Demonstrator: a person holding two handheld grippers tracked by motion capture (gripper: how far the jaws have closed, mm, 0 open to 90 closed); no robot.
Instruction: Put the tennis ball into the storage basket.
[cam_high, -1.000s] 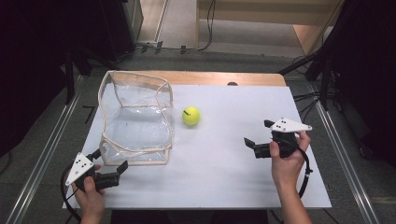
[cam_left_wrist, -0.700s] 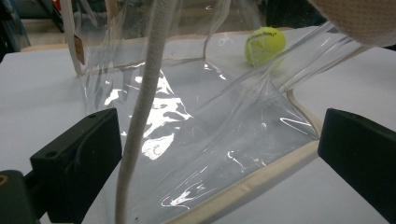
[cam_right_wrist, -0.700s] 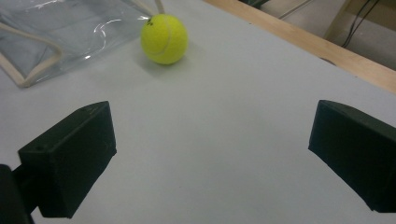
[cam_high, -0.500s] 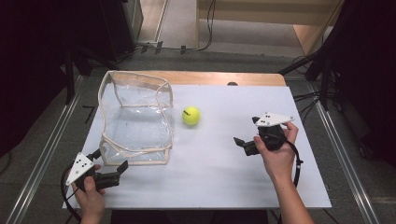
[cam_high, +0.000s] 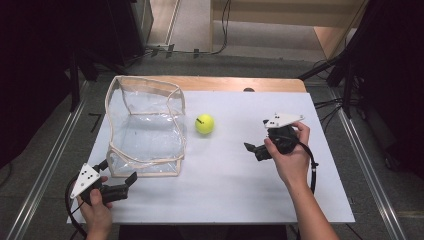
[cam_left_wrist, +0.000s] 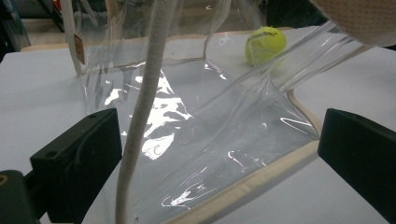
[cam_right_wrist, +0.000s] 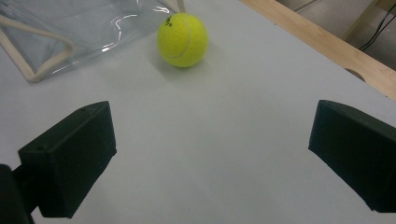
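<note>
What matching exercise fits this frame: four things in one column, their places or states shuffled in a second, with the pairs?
Things:
1. tennis ball
2. clear bag
3. left gripper
4. right gripper

Places or states:
A. open, at the near corner of the bag
B. open, aimed at the ball across bare white table
C. loose on the table, right of the bag
D. standing open on the left half of the table

Pairs: 1-C, 2-D, 3-A, 4-B
</note>
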